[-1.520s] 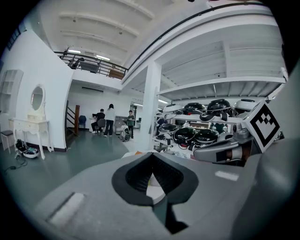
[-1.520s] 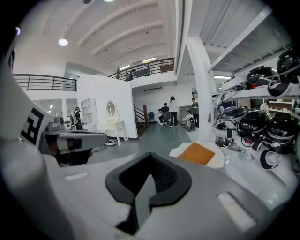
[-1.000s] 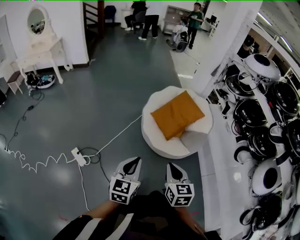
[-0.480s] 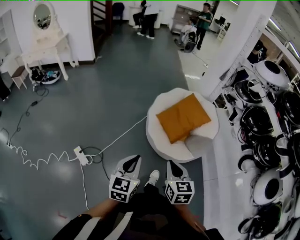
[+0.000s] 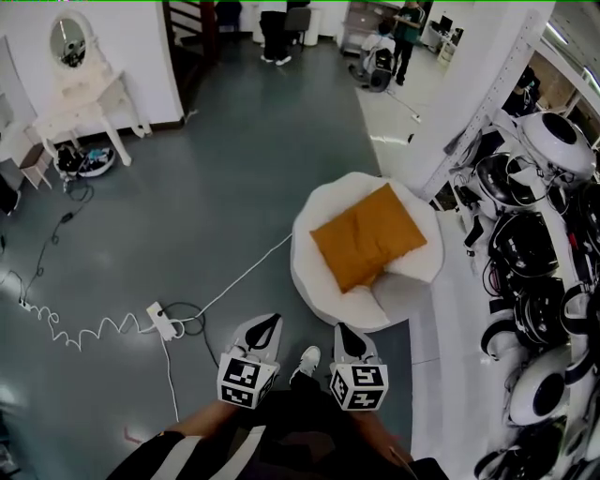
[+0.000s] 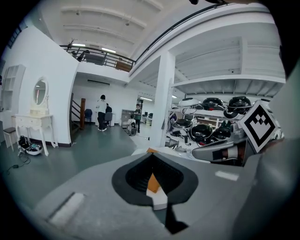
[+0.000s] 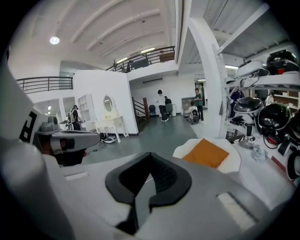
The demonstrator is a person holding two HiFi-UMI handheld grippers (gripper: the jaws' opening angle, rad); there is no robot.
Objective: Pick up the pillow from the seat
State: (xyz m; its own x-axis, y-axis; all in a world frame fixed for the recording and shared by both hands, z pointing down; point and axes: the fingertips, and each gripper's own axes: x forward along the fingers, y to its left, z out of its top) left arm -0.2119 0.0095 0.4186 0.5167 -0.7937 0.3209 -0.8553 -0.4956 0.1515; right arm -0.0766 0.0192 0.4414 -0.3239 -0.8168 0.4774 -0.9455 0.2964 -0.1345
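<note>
An orange pillow (image 5: 367, 235) lies flat on a round white seat (image 5: 323, 277) on the floor, ahead and a little right of me. The pillow (image 7: 206, 152) shows again in the right gripper view, beyond the jaws. Through the left gripper's jaw window a sliver of the pillow (image 6: 153, 183) and seat shows. My left gripper (image 5: 263, 330) and right gripper (image 5: 350, 343) are held side by side low in the head view, short of the seat. Both are shut with nothing between their jaws.
A white cable and power strip (image 5: 161, 318) lie on the grey floor to the left of the grippers. Racks of round white and black machines (image 5: 542, 234) line the right side beside a white pillar (image 5: 483, 103). A white dressing table (image 5: 82, 101) stands far left. People (image 5: 274, 28) stand far back.
Both grippers have advanced across the floor with the person, and a shoe now shows between them. The seat and pillow sit slightly closer and nearer the middle of the head view.
</note>
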